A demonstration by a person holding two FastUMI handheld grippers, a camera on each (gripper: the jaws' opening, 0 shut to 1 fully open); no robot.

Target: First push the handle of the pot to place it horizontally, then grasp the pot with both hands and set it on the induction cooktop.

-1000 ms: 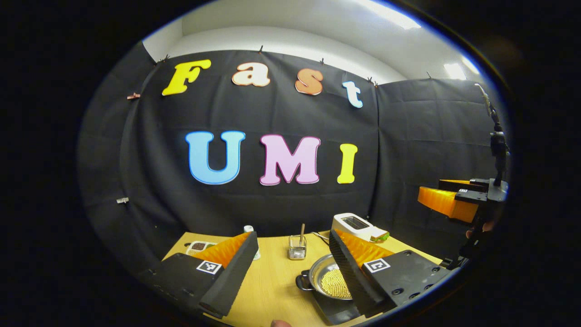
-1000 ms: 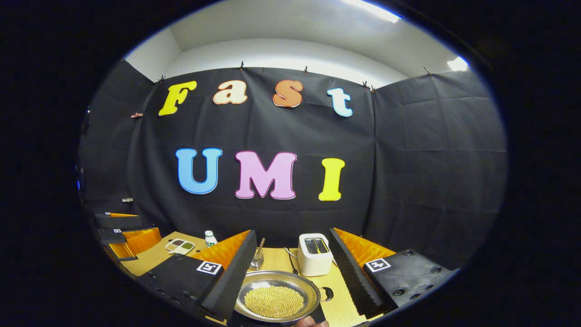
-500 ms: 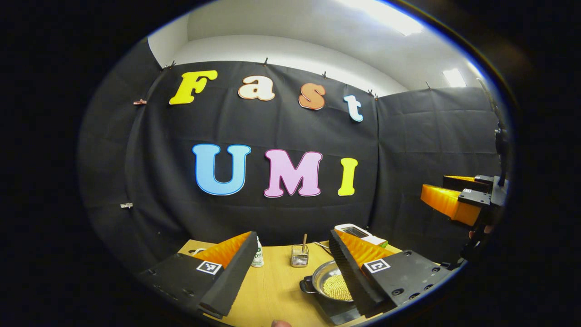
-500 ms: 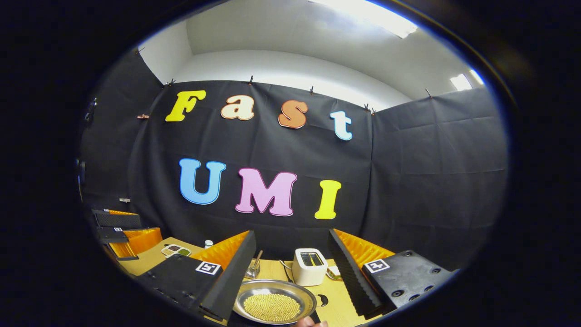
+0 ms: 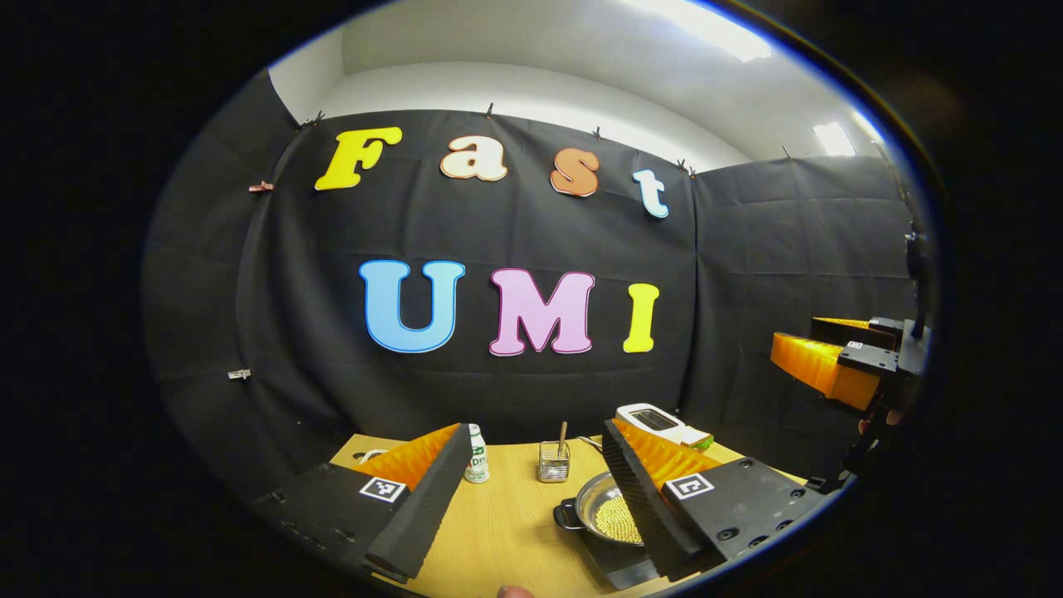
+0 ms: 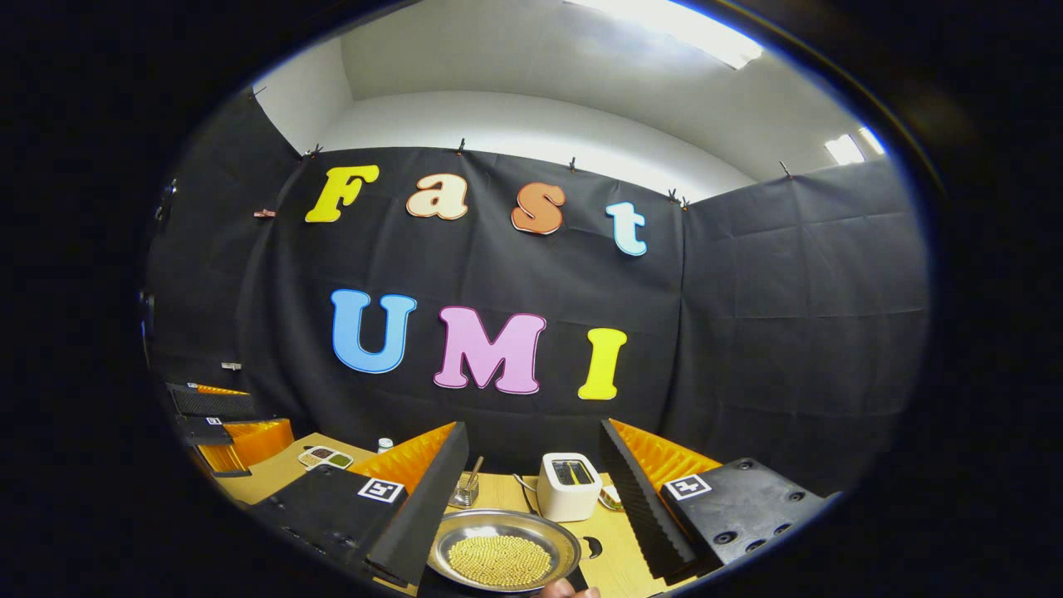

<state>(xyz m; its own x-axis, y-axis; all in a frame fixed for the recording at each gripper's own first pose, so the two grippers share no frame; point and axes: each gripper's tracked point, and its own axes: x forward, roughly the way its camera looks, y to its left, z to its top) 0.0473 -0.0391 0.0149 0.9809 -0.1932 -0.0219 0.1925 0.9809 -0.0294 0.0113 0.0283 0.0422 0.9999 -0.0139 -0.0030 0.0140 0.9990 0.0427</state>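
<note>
Left gripper (image 5: 531,490), fingers spread wide and holding nothing, hovers over the wooden table (image 5: 507,531). From left to right in the left gripper view: a small white bottle (image 5: 476,453), a wire holder (image 5: 553,462), the pot (image 5: 604,517) (filled with small yellow beads) resting on the black induction cooktop (image 5: 619,566), its dark side handle (image 5: 567,517) pointing left, and a white toaster (image 5: 660,422). Right gripper (image 6: 531,498), likewise wide apart and empty, is raised above the pot (image 6: 503,549); the toaster (image 6: 568,485) stands behind the pot.
</note>
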